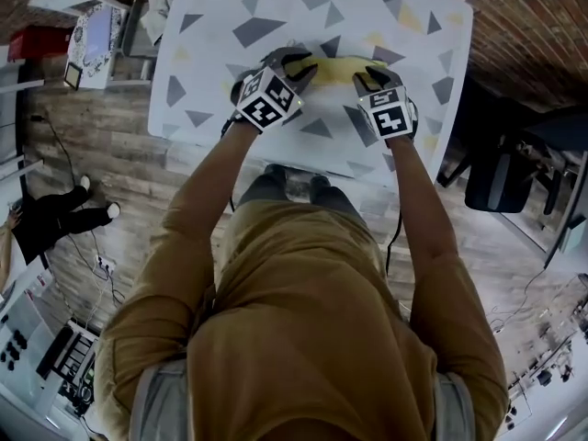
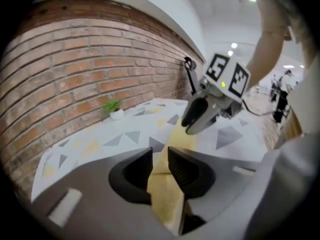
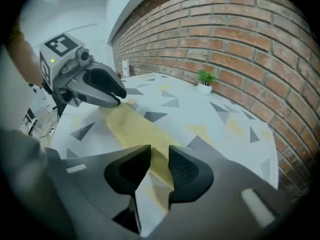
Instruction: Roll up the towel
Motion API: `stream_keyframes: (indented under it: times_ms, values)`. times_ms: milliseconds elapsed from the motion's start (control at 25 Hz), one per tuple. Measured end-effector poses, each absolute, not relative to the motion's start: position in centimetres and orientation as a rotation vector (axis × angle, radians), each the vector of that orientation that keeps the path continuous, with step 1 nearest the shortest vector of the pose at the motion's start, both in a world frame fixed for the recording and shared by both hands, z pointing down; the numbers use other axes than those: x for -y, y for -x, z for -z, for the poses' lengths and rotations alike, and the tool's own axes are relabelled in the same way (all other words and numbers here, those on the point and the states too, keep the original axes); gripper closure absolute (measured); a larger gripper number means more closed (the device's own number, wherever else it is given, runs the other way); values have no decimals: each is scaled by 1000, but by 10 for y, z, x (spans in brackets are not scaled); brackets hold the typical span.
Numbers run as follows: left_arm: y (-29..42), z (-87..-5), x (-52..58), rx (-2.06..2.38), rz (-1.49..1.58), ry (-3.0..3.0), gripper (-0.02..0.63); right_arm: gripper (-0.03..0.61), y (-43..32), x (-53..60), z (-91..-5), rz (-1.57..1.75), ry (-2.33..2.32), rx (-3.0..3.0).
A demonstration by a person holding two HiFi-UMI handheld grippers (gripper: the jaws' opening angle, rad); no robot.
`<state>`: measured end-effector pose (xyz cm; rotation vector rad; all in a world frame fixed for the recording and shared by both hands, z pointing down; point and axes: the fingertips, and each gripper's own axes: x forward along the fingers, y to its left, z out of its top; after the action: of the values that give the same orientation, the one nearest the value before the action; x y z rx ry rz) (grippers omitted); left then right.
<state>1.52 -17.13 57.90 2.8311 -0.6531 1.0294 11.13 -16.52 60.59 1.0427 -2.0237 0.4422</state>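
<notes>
A person stands over a white worktop (image 1: 276,7) printed with grey and yellow triangles, arms stretched forward, a claw in each hand. A yellow towel (image 1: 338,67) lies on the worktop as a narrow band running from one claw to the other. The left claw (image 2: 159,166) is clenched on the towel's left end, and a fold of yellow cloth is pinched between its two dark jaws. The right claw (image 3: 159,166) grasps the opposite end, its jaws close together with the cloth passing between them. Both claws point downward at the worktop, fairly near each other, with the towel's middle lying flat between them. Beyond the worktop's far edge stands a brick wall (image 2: 75,69), and a small potted plant (image 3: 204,81) sits on the worktop close to it.
</notes>
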Motion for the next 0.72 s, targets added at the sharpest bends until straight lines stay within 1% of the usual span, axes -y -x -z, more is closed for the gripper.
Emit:
stream_keyframes:
  times_ms: [80, 120, 320, 720]
  values:
    - [-13, -569, 165, 808, -887, -2766, 511, 464, -114, 164, -606, -462, -1073, 2028]
    - [-11, -573, 160, 850, -868, -2730, 511, 463, -114, 164, -606, -469, -1086, 2030]
    - [13, -611, 149, 915, -998, -2647, 511, 463, -114, 166, -607, -488, -1106, 2031]
    - [24, -615, 165, 925, -998, -2634, 509, 463, -124, 165, -607, -569, -1241, 1995]
